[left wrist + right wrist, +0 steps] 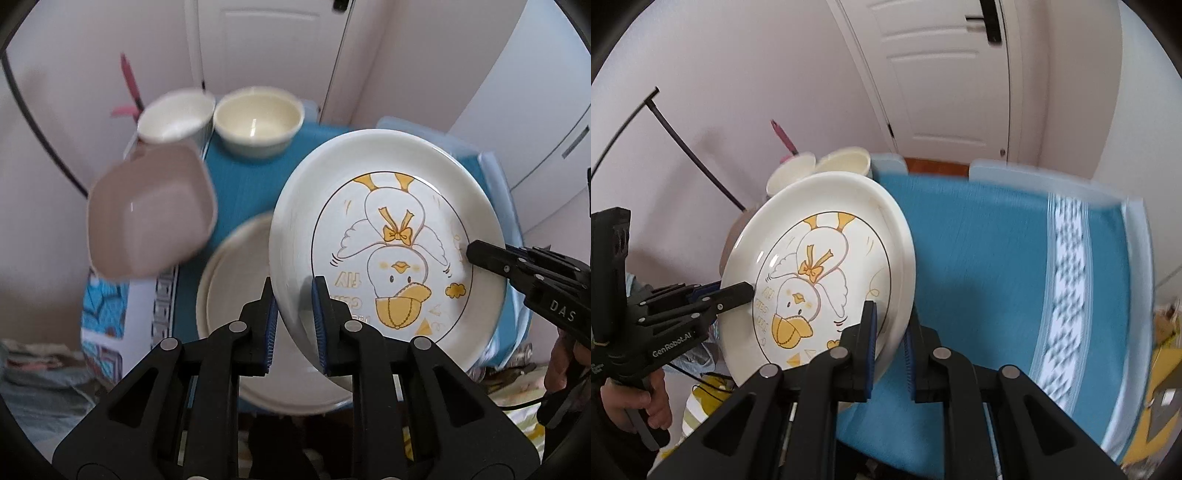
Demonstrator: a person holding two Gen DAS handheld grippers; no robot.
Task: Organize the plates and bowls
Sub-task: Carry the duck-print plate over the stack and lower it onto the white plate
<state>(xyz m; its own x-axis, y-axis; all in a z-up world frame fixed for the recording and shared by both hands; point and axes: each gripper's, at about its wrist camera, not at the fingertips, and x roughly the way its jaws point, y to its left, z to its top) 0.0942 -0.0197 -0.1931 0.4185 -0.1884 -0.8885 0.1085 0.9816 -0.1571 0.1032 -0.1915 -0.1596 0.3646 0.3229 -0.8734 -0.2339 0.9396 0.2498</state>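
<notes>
A white plate with a yellow duck drawing [391,236] is held tilted above the blue table [243,192]. My left gripper [294,321] is shut on its near-left rim. My right gripper [890,339] is shut on its right rim; it also shows in the left wrist view [476,254]. The plate shows in the right wrist view [820,273]. A plain cream plate [236,295] lies on the table under it. A pink square bowl [151,210], a white bowl [175,118] and a cream bowl [258,118] stand at the back left.
A blue cloth with a white patterned stripe [1067,288] covers the table to the right. A white door [945,74] and pink walls stand behind. A dark rod [690,155] leans at the left wall.
</notes>
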